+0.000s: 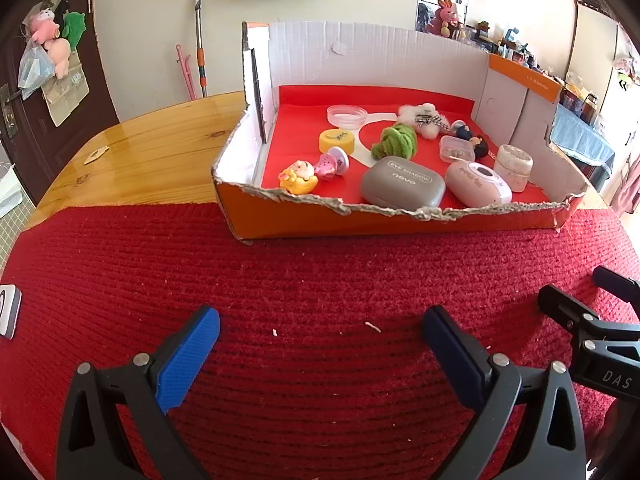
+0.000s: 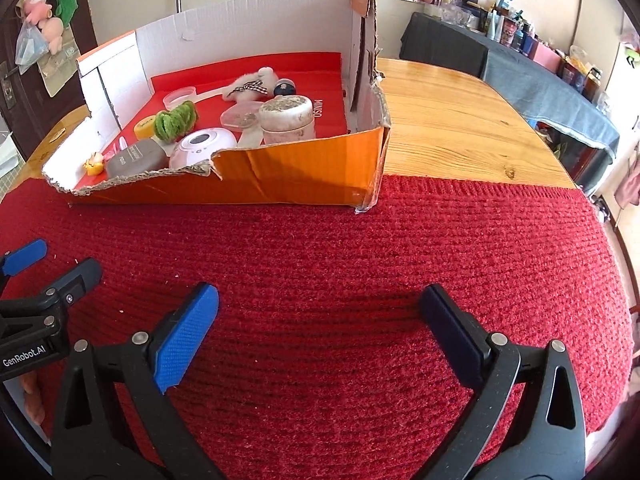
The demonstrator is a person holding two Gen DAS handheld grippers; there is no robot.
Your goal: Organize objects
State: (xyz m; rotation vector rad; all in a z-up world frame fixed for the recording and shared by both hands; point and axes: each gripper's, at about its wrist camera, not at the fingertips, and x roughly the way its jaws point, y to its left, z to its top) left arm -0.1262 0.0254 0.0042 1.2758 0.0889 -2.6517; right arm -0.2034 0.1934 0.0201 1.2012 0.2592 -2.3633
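An orange cardboard box (image 1: pixel 304 222) with a torn front edge sits on the red knitted mat (image 1: pixel 280 280). It holds several small items: a grey eye-shadow case (image 1: pixel 402 182), a pink oval case (image 1: pixel 478 184), a white jar (image 1: pixel 513 166), a green scrunchie (image 1: pixel 394 142), a yellow cap (image 1: pixel 337 141) and small toys. The box also shows in the right wrist view (image 2: pixel 304 176). My left gripper (image 1: pixel 320 330) is open and empty above the mat, in front of the box. My right gripper (image 2: pixel 320 312) is open and empty to its right.
The wooden table (image 2: pixel 460 120) extends behind and beside the box. A grey-white device (image 1: pixel 8 310) lies at the mat's left edge. A dark cloth-covered counter (image 2: pixel 540 80) with bottles stands at the right. A door (image 1: pixel 24 80) with hanging bags is at the left.
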